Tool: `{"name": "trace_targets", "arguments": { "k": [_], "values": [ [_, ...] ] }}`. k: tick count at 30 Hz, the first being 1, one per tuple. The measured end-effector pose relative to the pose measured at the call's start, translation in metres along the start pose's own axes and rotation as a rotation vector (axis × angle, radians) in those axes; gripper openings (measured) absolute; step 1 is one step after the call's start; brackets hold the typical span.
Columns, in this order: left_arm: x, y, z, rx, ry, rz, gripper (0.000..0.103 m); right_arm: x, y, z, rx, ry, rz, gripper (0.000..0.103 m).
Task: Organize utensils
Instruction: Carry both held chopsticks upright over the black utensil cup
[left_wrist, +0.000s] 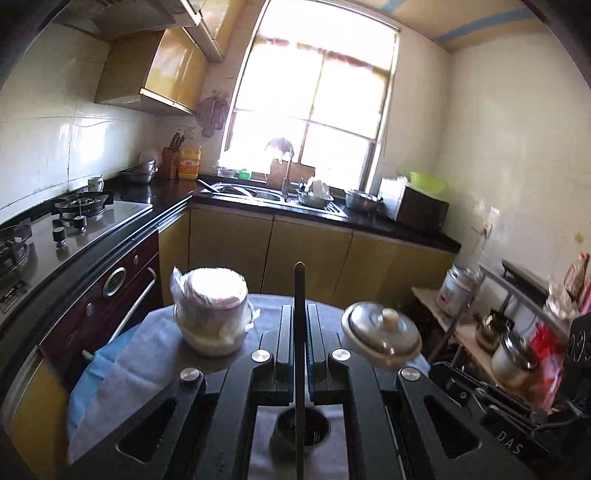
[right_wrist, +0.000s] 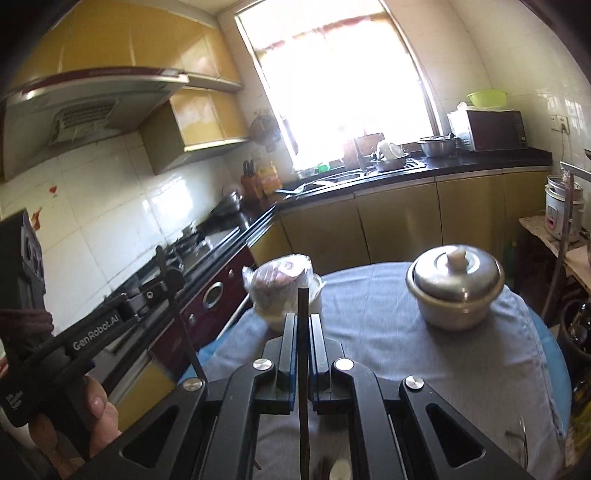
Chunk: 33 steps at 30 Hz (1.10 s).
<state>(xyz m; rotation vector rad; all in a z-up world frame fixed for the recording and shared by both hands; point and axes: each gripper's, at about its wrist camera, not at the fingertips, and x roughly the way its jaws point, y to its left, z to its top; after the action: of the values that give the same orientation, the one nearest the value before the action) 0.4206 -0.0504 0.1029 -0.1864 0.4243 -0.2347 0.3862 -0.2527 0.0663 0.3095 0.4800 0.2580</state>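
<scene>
Black fingers pressed in on both sides — our left gripper (left_wrist: 300, 321) is pinching a dark chopstick (left_wrist: 299, 332) that stands upright between the pads, its tip poking up toward twelve o'clock above the fingertips. Below the gripper, at six o'clock in the left wrist view, we see a dark round holder (left_wrist: 299, 437) on the cloth, and the chopstick's lower end runs down over its mouth; whether it touches the inside we cannot tell.

Over to the right wrist view: our right gripper (right_wrist: 303, 328) is squeezed on a second chopstick (right_wrist: 303, 354), brownish and upright too, its top just clear of the fingertips. At six o'clock under it something round and pale (right_wrist: 340, 469) shows, too blurred to name.

The table (right_wrist: 424, 354) wears a grey-blue cloth. At eleven o'clock from the right gripper sits a plastic-wrapped bowl (right_wrist: 284, 288); at two o'clock, well apart from it, a metal pot (right_wrist: 456, 290) with its lid on and a pale knob on top. Both show in the left view as well — the wrapped bowl at ten o'clock, the pot at two.

At nine o'clock in the right view we catch the left gripper's body, a hand (right_wrist: 99, 417) wrapped around its handle.
</scene>
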Motion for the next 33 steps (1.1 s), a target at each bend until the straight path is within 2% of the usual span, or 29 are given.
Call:
{"name": "trace_targets", "arguments": {
  "k": [6,13,21,29,33],
  "values": [
    [0.043,0.015,0.024,-0.077,-0.02,-0.014,0.005,0.032,-0.016,0.039,0.019,-0.054,-0.008,0.006],
    [0.08,0.025,0.01,-0.107,-0.023,0.003,0.005,0.066,-0.036,0.058,0.056,-0.098,-0.031,0.006],
    [0.1,0.039,-0.025,-0.129,-0.05,0.051,0.005,0.104,-0.053,0.035,0.077,-0.067,-0.027,0.006],
    [0.119,0.052,-0.058,-0.158,0.017,0.054,0.005,0.128,-0.072,-0.006,0.098,-0.006,-0.059,0.006],
    [0.121,0.048,-0.069,-0.137,0.039,0.049,0.005,0.135,-0.079,-0.019,0.107,0.022,-0.057,0.006]
  ]
}}
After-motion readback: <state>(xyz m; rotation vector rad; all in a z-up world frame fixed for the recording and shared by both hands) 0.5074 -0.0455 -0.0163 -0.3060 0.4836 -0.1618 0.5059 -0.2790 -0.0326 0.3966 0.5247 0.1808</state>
